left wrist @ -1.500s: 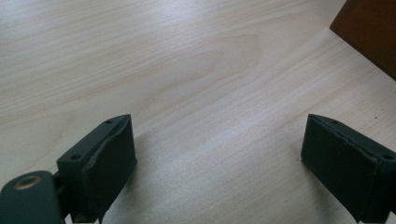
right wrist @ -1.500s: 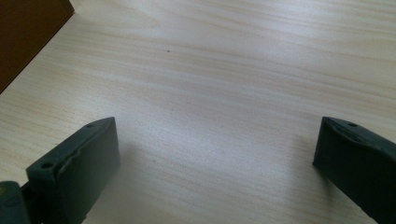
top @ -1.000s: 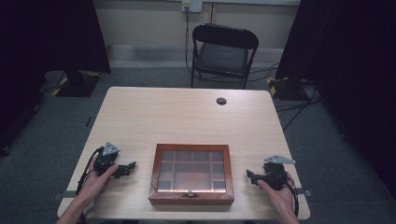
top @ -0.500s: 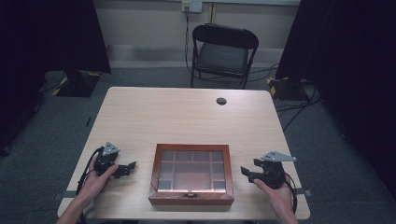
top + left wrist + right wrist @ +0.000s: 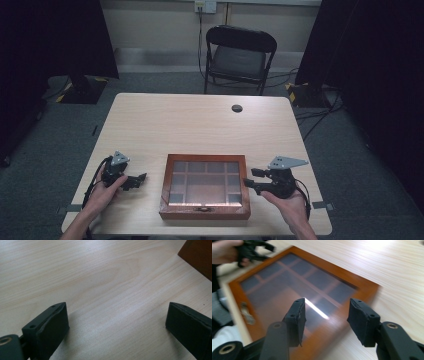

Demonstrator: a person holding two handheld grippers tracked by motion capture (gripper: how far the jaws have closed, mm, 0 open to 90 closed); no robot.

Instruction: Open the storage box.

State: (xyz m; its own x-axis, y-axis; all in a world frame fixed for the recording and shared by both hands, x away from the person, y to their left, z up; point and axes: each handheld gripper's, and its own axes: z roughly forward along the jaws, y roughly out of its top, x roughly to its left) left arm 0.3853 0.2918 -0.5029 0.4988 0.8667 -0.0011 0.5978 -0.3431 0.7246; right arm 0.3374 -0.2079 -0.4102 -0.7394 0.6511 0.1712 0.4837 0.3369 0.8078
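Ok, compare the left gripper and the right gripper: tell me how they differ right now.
The left gripper rests on the table, well clear of the wooden box; the right gripper is raised close beside the box's right edge. The left gripper's fingers stand wide over bare wood; the right gripper's fingers sit narrower, having just been closing. Both hold nothing.

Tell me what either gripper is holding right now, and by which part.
Nothing is held. The left gripper rests open on the table; the right gripper, jaws just closing with nothing between them, hangs beside the wooden box.
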